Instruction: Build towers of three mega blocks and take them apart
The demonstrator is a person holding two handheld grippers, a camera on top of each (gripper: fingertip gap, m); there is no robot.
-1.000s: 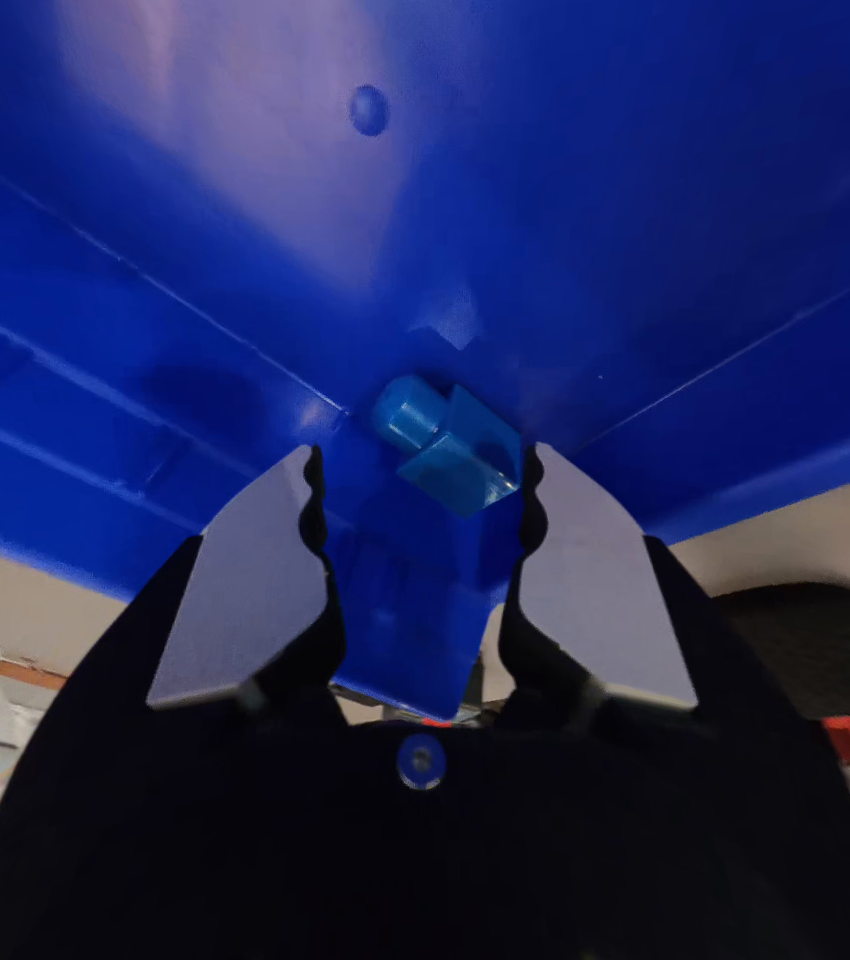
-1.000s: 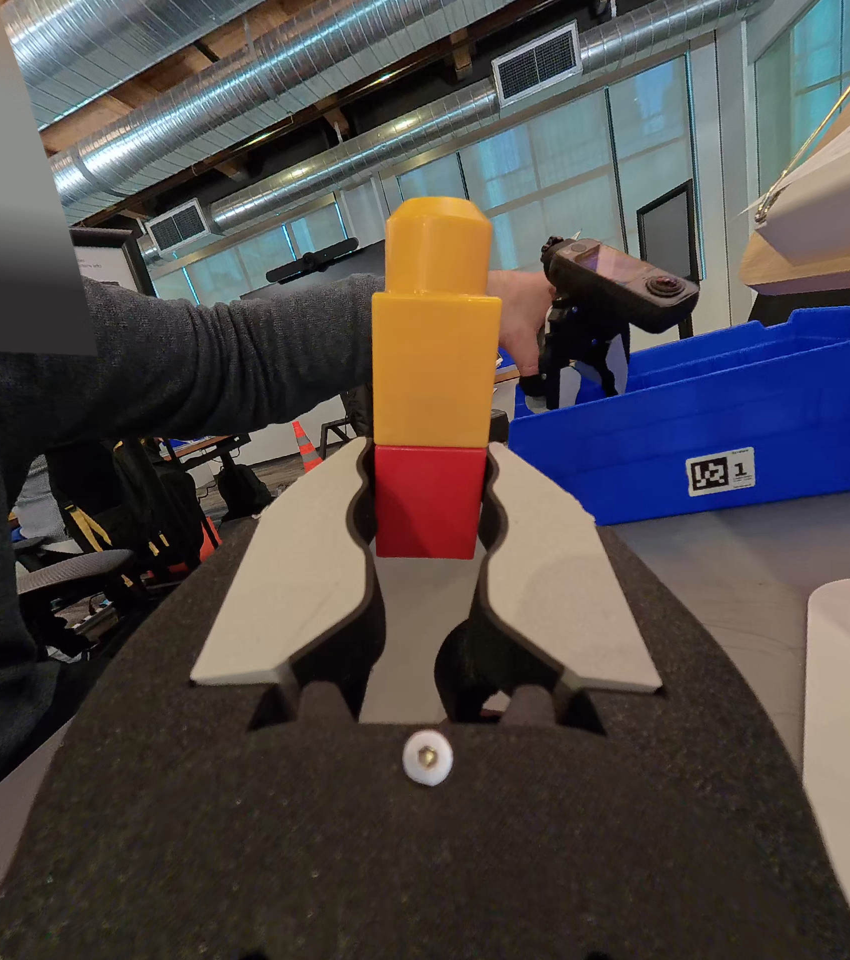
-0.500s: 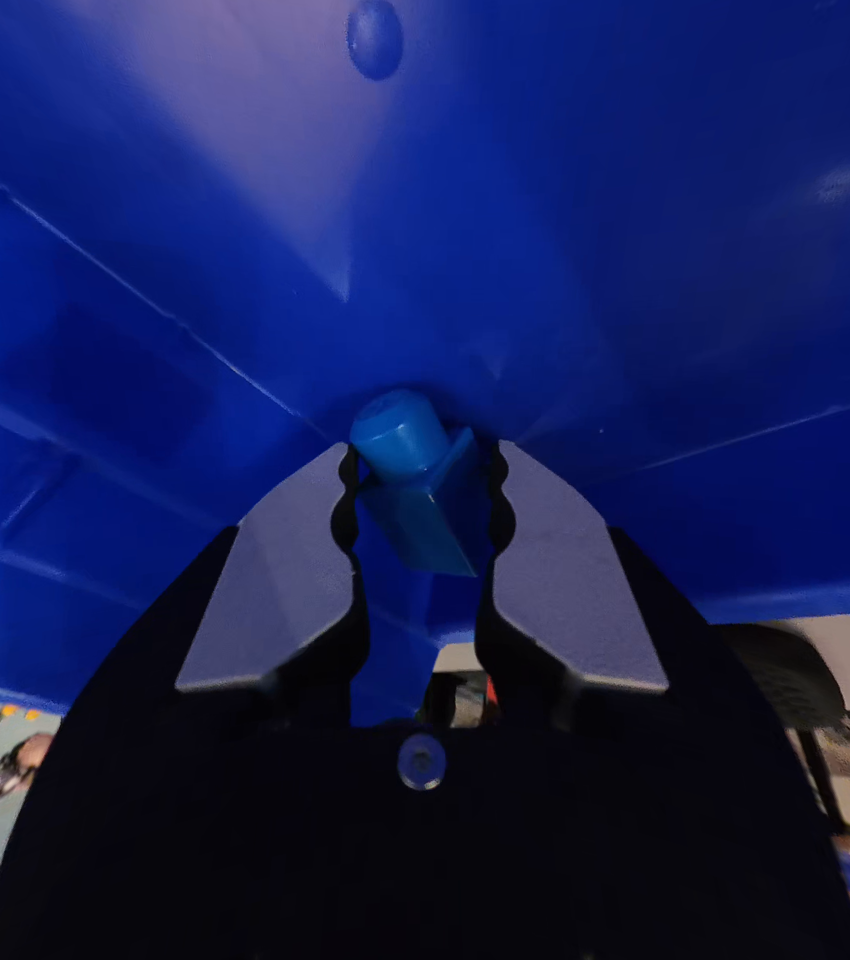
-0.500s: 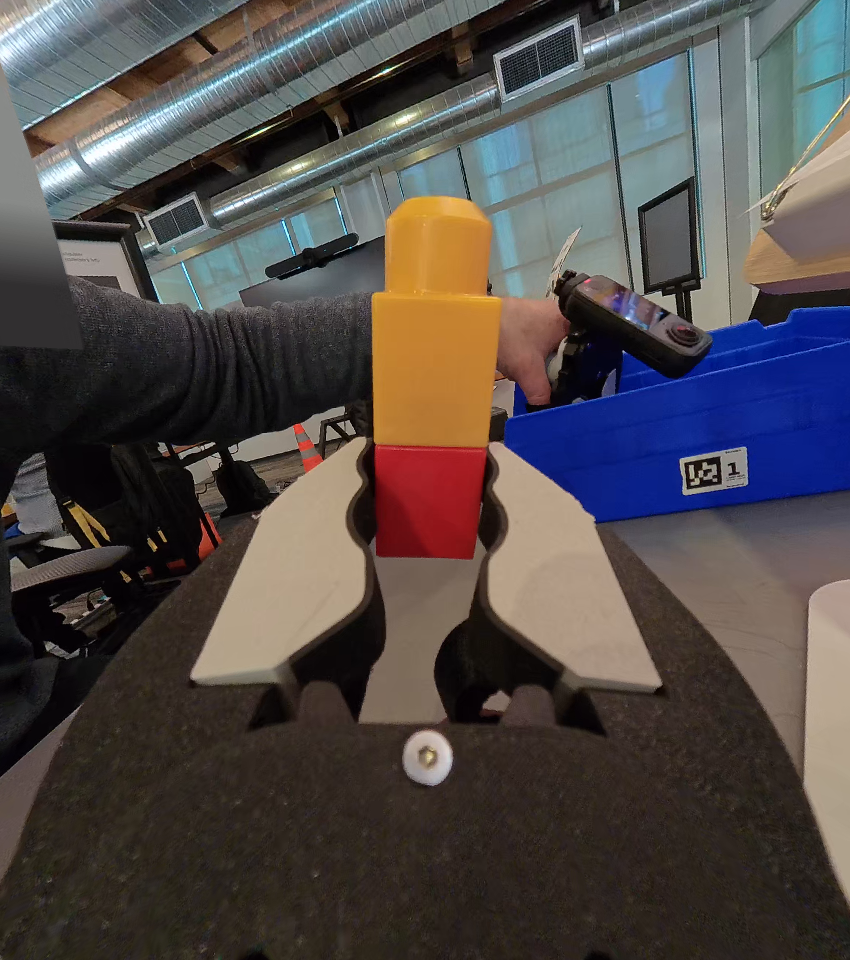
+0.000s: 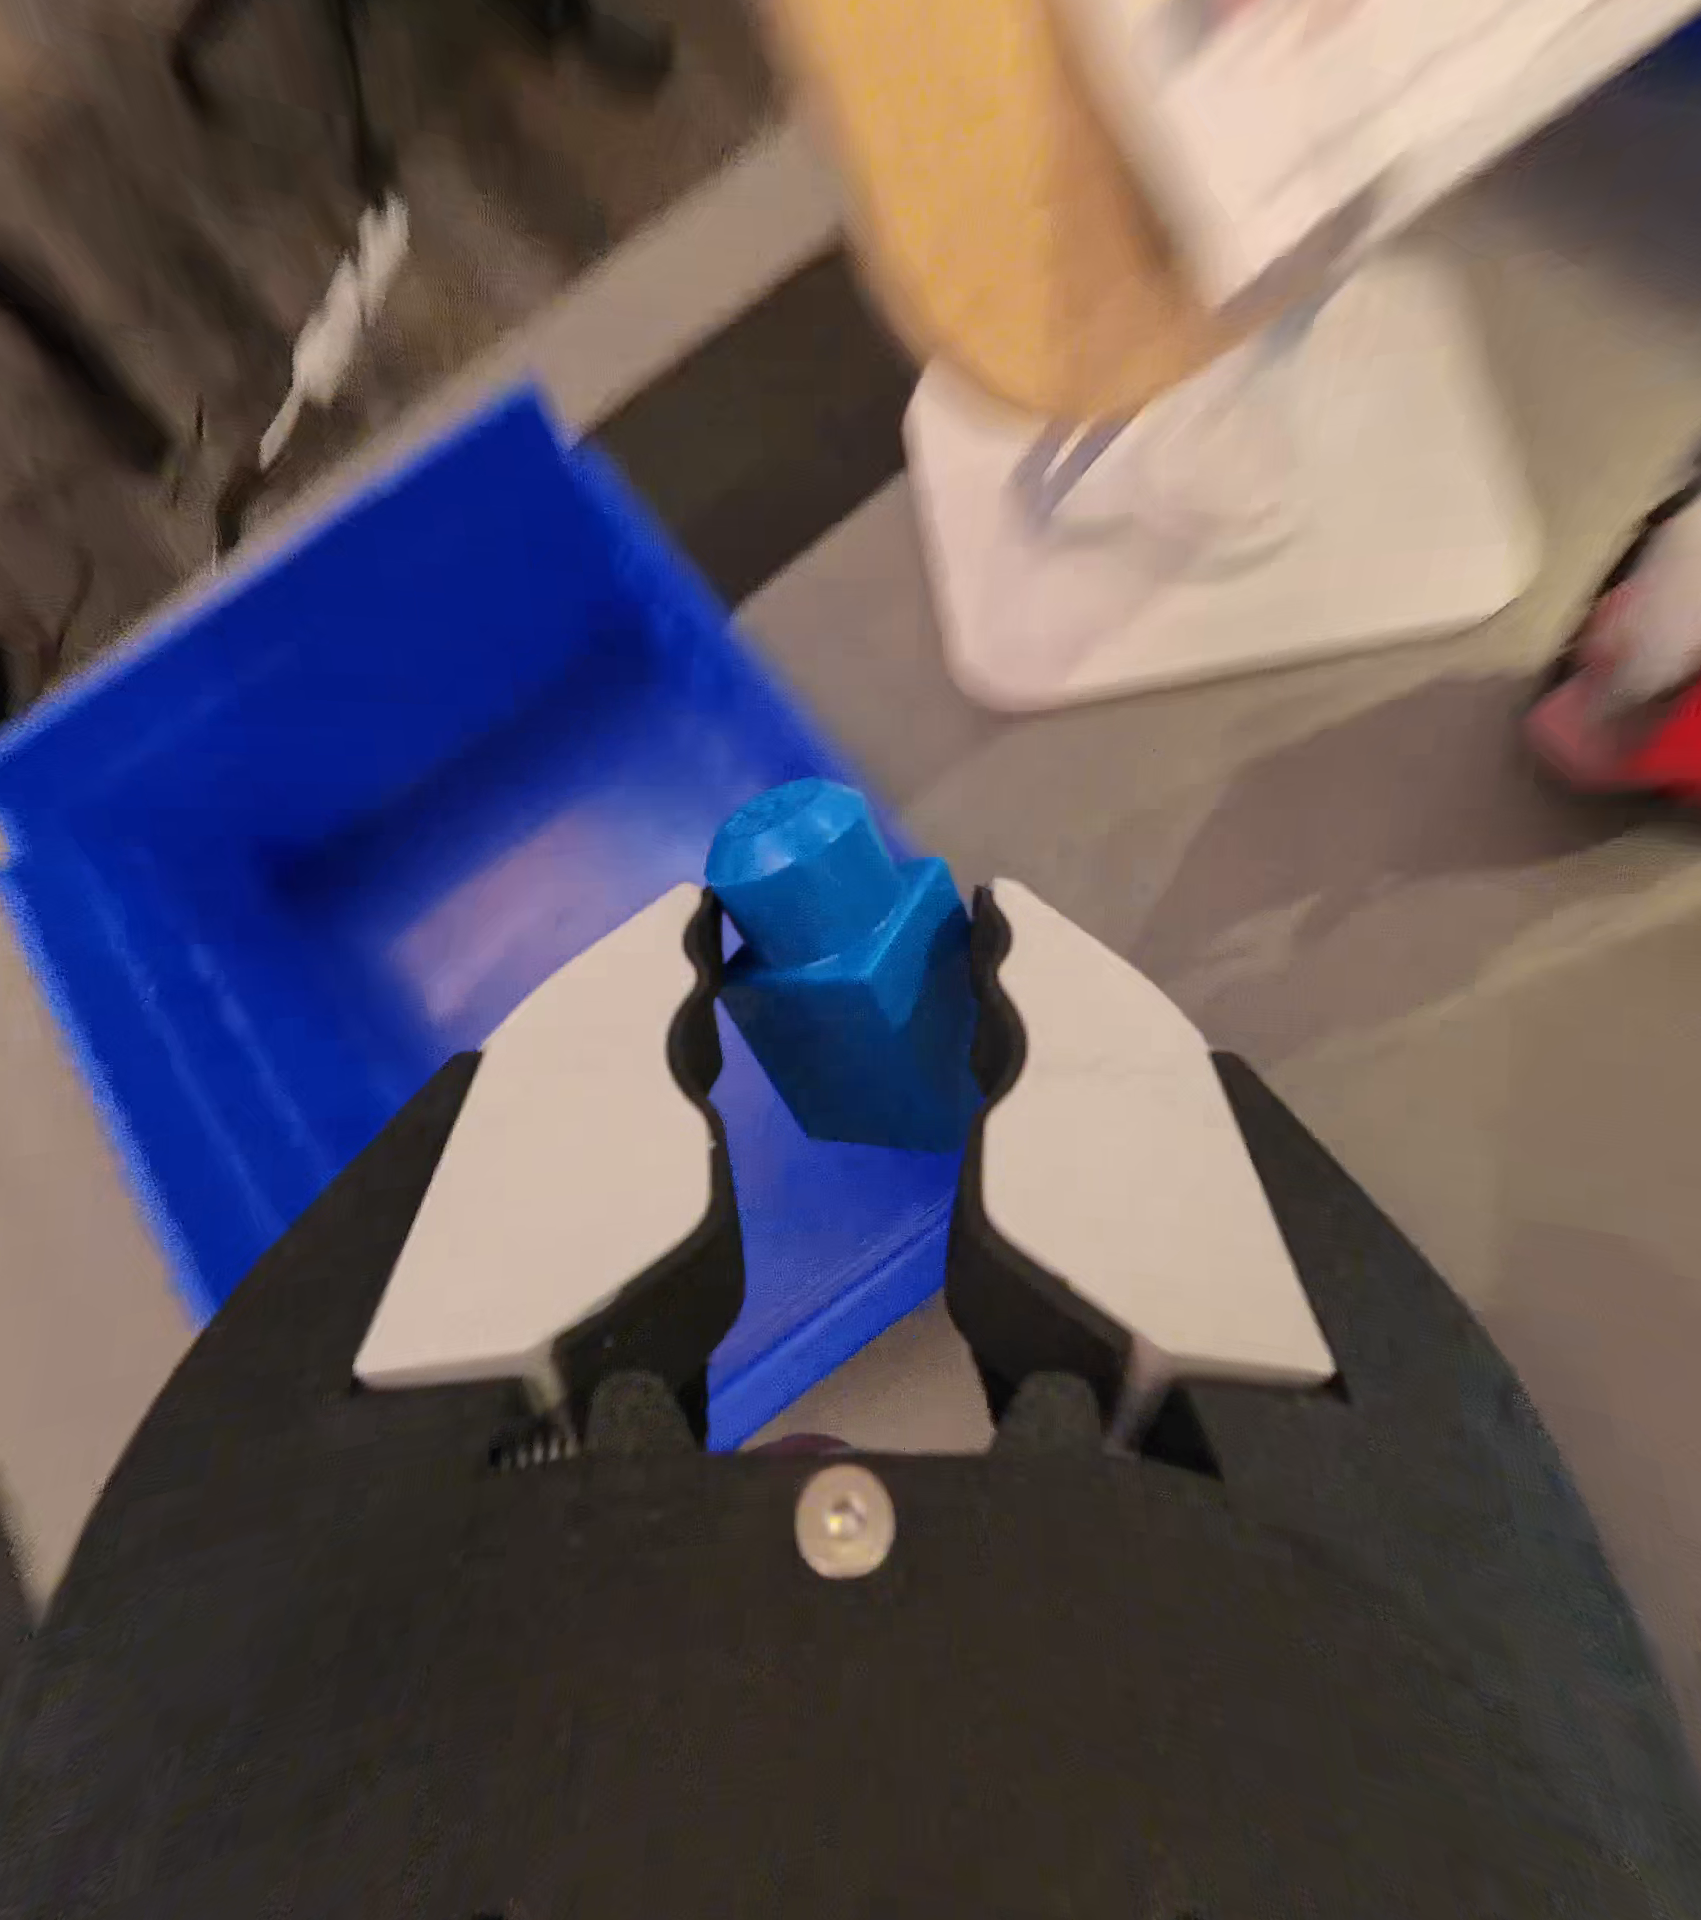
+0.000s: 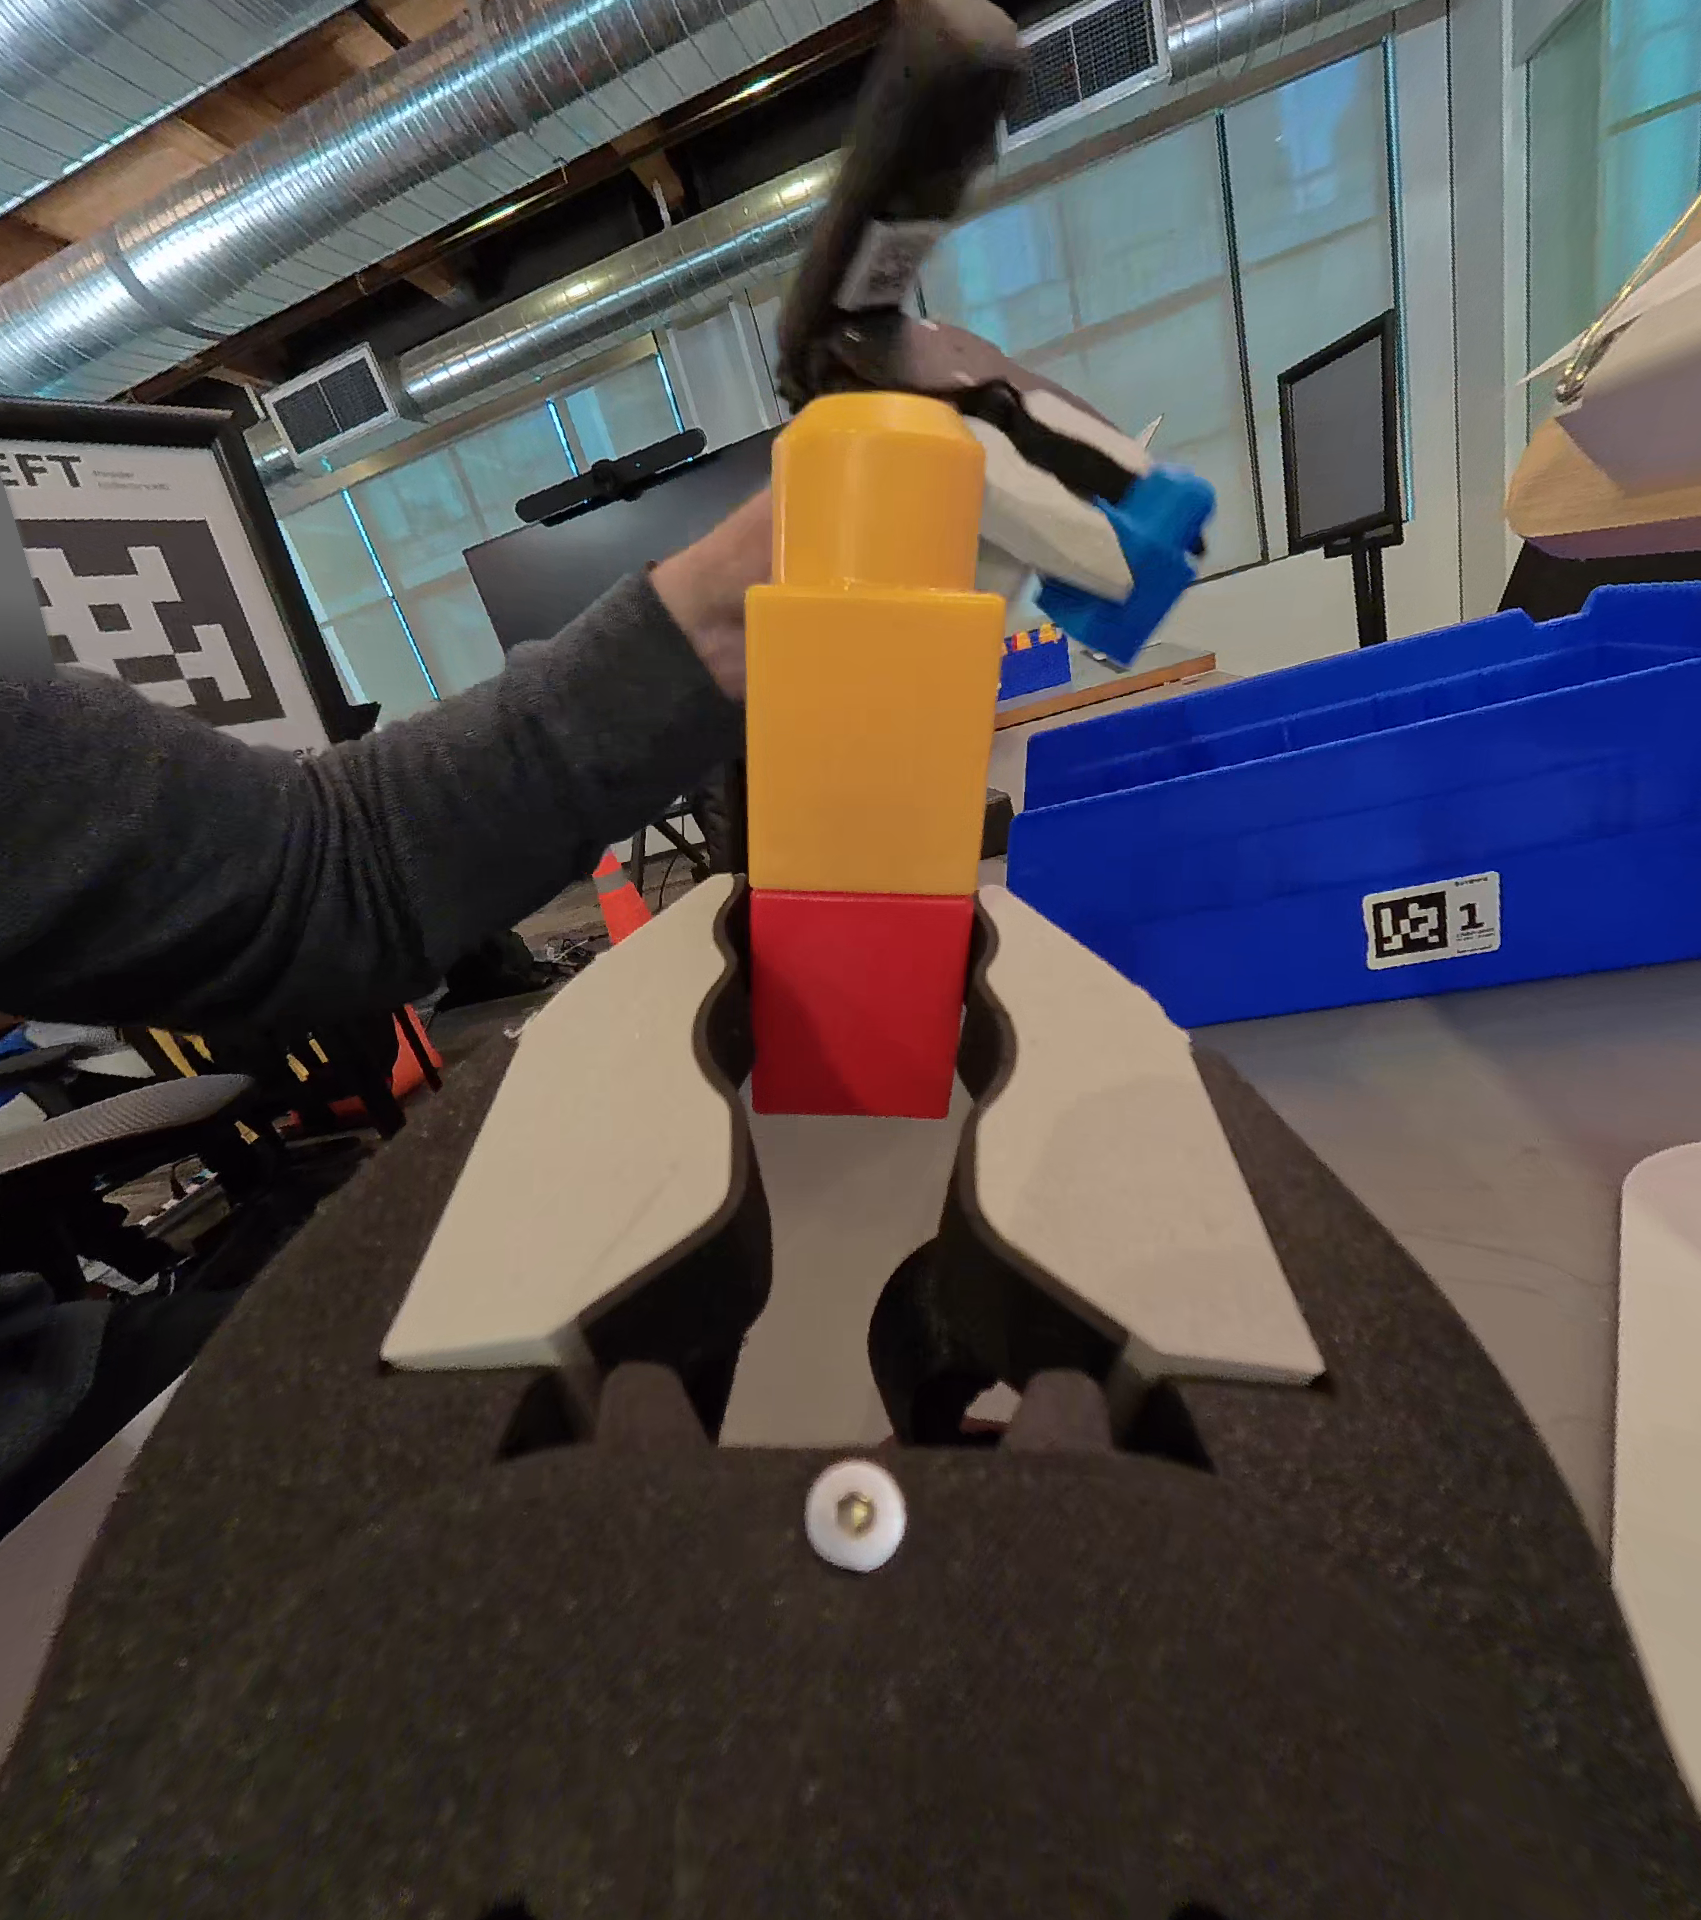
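My left gripper is clamped on the blue block above the blue bin, my right gripper pinches the red block under the yellow block; light rigid slick plastic, I'd say, so I grip flat sides.

A red block is clamped between the jaws of the right tongs, with a yellow block stacked upright on it. Beyond, above the yellow block's stud and to its right, a blue block is gripped by the left tongs, tilted. A blue bin is seen standing on the grey desk at right.
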